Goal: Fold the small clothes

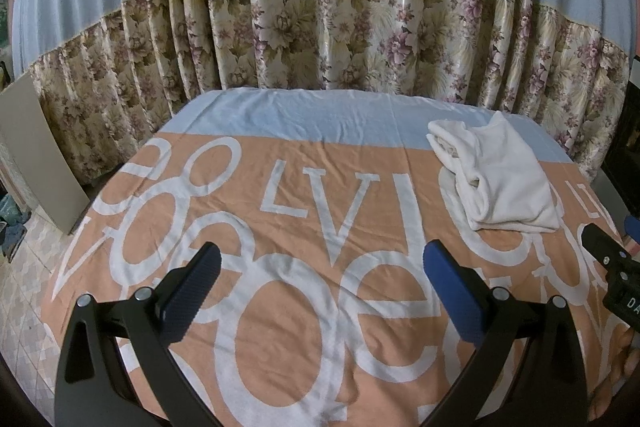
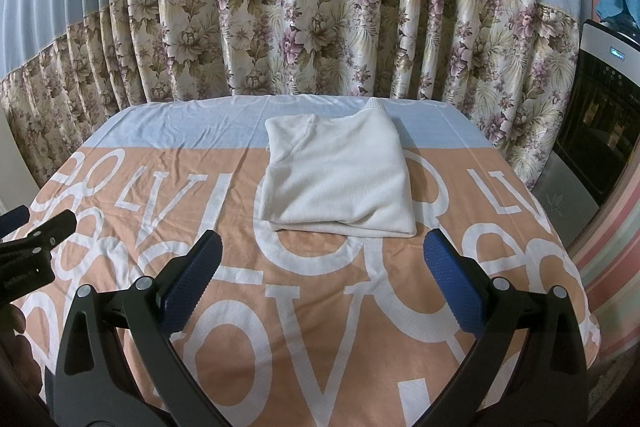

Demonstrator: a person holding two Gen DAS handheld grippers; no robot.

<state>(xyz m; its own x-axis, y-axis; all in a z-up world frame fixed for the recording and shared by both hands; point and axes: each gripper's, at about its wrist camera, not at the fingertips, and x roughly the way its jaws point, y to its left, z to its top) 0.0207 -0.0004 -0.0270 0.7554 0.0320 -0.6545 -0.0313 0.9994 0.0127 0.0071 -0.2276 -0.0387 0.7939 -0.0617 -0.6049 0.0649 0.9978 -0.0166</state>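
Table cover (image 2: 304, 327): peach, white lettering, pale blue band along far edge.
Garment (image 2: 340, 179): white, folded, laid near far edge, toward the right corner; touched by neither gripper.
Handling: judged soft, light, limp; best pinched at the near folded edge, all layers together.
Left gripper (image 1: 320, 287): fingers spread, nothing held.
Right gripper (image 2: 322, 287): fingers spread, nothing held.

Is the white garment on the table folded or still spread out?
Folded. The white garment lies as a compact layered rectangle on the printed cloth; both grippers are open and apart from it.
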